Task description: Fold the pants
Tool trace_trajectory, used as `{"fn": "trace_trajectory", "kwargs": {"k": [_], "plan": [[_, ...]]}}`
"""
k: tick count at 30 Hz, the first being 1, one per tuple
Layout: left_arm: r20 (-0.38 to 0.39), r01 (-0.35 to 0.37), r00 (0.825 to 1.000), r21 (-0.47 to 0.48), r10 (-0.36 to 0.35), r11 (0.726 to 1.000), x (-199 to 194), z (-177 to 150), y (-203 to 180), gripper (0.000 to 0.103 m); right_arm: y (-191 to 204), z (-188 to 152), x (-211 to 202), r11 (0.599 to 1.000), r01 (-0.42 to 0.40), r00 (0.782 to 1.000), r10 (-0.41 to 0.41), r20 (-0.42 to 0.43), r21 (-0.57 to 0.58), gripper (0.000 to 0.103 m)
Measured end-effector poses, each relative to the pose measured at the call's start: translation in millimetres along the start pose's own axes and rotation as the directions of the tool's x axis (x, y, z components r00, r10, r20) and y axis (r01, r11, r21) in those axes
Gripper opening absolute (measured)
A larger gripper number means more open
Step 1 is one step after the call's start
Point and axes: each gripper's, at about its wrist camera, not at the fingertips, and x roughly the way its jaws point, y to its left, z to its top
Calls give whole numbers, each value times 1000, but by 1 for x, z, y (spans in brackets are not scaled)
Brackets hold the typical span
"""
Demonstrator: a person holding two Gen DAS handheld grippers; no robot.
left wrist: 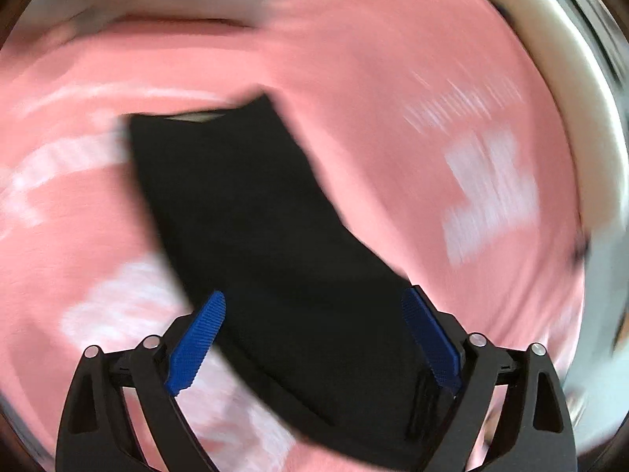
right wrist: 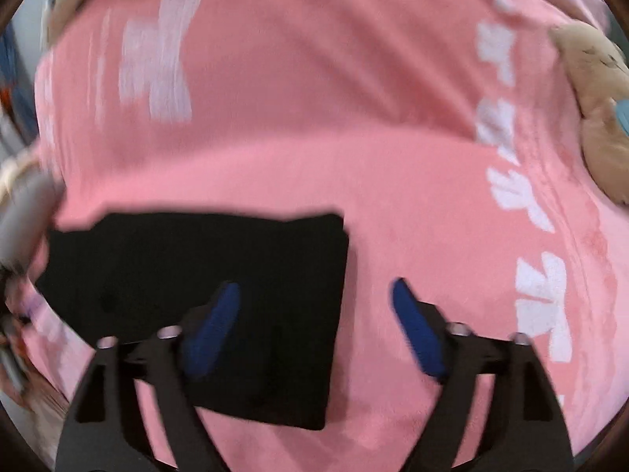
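The black pants (left wrist: 251,212) lie folded flat on a pink blanket (left wrist: 393,90) with white patterns. In the left wrist view they run from the upper middle down between my fingers. My left gripper (left wrist: 313,306) is open and hovers over the near end of the pants, holding nothing. In the right wrist view the pants (right wrist: 188,275) show as a dark rectangle at lower left. My right gripper (right wrist: 314,295) is open and empty above the pants' right edge; its left finger is over the cloth, its right finger over the blanket (right wrist: 314,118). Both views are motion-blurred.
A beige plush toy (right wrist: 593,110) lies on the blanket at the right edge of the right wrist view. A white rim or bed edge (left wrist: 566,63) curves along the upper right of the left wrist view. Blurred clutter (right wrist: 15,236) shows at the far left.
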Motion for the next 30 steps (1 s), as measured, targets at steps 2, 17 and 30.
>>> {"fn": "trace_trajectory", "kwargs": {"k": [2, 17, 30], "plan": [[17, -34, 999, -110, 36, 993, 1, 13, 19, 90, -7, 3, -9, 999, -24, 999, 23, 28, 43, 83], [76, 44, 996, 32, -46, 999, 30, 21, -10, 35, 10, 3, 7, 1000, -14, 1000, 14, -4, 21, 85], [-27, 288, 935, 644, -355, 709, -37, -87, -214, 3, -31, 8, -7, 991, 13, 1000, -15, 19, 135, 87]]}}
